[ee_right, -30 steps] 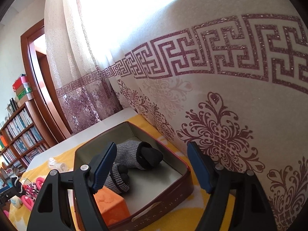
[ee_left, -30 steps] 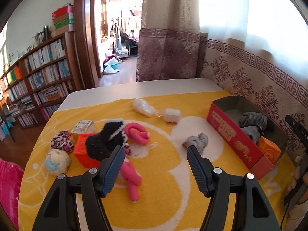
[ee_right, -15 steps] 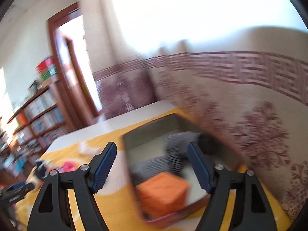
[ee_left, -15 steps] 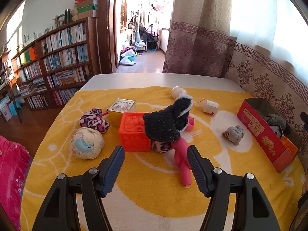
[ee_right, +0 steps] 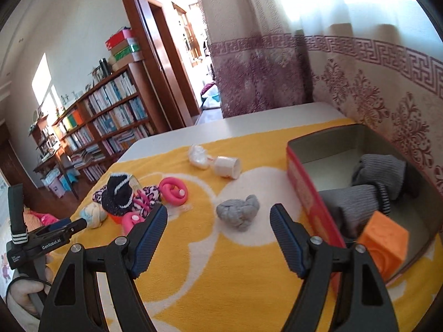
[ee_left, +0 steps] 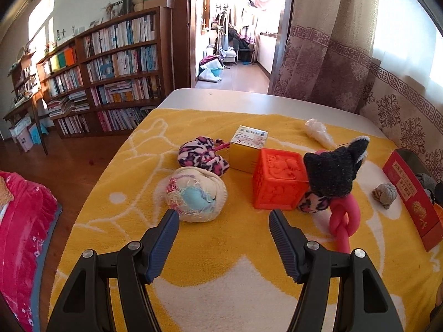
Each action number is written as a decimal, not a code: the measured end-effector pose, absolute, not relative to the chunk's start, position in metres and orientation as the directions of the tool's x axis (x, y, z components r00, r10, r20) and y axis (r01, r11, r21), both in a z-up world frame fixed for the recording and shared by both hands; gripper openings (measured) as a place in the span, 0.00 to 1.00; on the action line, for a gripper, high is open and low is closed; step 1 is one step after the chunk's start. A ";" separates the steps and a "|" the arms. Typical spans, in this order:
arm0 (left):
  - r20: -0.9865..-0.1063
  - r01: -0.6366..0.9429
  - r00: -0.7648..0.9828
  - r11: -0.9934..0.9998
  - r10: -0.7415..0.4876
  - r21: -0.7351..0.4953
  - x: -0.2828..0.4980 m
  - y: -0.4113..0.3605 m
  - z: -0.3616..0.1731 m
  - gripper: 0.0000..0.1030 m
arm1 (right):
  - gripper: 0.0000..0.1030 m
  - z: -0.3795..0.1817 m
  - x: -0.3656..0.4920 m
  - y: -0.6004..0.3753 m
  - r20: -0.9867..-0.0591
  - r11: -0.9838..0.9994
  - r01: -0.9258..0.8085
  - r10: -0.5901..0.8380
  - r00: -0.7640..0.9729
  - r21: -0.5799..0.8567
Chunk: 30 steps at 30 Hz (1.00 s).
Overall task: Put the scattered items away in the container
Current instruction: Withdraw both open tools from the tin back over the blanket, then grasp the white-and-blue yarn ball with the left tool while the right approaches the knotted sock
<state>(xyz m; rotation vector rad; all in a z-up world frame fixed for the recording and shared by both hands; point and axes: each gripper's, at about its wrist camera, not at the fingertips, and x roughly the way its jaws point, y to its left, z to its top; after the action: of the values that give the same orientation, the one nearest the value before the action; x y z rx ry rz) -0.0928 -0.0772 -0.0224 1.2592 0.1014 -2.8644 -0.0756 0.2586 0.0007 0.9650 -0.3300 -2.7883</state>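
Note:
My left gripper [ee_left: 223, 215] is open and empty, just short of a cream-and-blue sock ball [ee_left: 195, 194] and an orange-red cube [ee_left: 279, 181]. A black fuzzy sock [ee_left: 333, 169], a pink knotted toy [ee_left: 343, 220], a leopard sock ball [ee_left: 202, 156] and a gold box [ee_left: 249, 148] lie around them. My right gripper [ee_right: 218, 215] is open and empty, just before a grey sock ball [ee_right: 238, 213]. The red box [ee_right: 310, 191] at the right holds grey socks [ee_right: 357, 203] and an orange cube [ee_right: 383, 244].
A clear plastic bag [ee_right: 198, 157] and a white cup on its side [ee_right: 227, 166] lie at the far end of the yellow towel [ee_right: 221, 262]. A patterned curtain [ee_right: 373, 99] hangs right behind the box. Bookshelves [ee_left: 110, 66] stand beyond the table's left edge.
The left gripper has swung left, from the towel's middle to the sock ball and orange-red cube. The right gripper has turned left from over the box to face the grey sock ball.

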 end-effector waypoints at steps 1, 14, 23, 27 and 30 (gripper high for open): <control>-0.740 0.039 -0.673 -0.998 0.009 -0.048 -0.095 -0.079 -0.024 0.67 | 0.78 -0.001 -0.078 0.255 -0.593 -0.961 0.094 -0.235 -0.770 0.258; -0.789 0.086 -0.614 -0.996 -0.038 -0.019 -0.139 -0.092 -0.047 0.67 | 0.78 -0.025 -0.094 0.250 -0.633 -0.961 0.092 -0.241 -0.736 0.259; -0.799 0.147 -0.599 -0.988 -0.057 -0.040 -0.156 -0.105 -0.060 0.67 | 0.78 -0.037 -0.099 0.250 -0.658 -0.957 0.088 -0.254 -0.709 0.275; -0.805 0.154 -0.592 -0.985 -0.033 -0.073 -0.158 -0.112 -0.065 0.67 | 0.78 -0.042 -0.100 0.247 -0.670 -0.959 0.091 -0.254 -0.698 0.268; -0.797 0.158 -0.604 -0.982 -0.010 -0.107 -0.156 -0.117 -0.064 0.63 | 0.78 -0.043 -0.099 0.245 -0.670 -0.962 0.096 -0.247 -0.700 0.254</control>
<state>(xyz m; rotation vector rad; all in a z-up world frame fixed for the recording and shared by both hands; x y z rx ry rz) -0.1555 -0.1171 -0.0636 1.3496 0.2546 -2.7199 -0.0992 0.2446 -0.0434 1.1151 -0.2972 -2.7197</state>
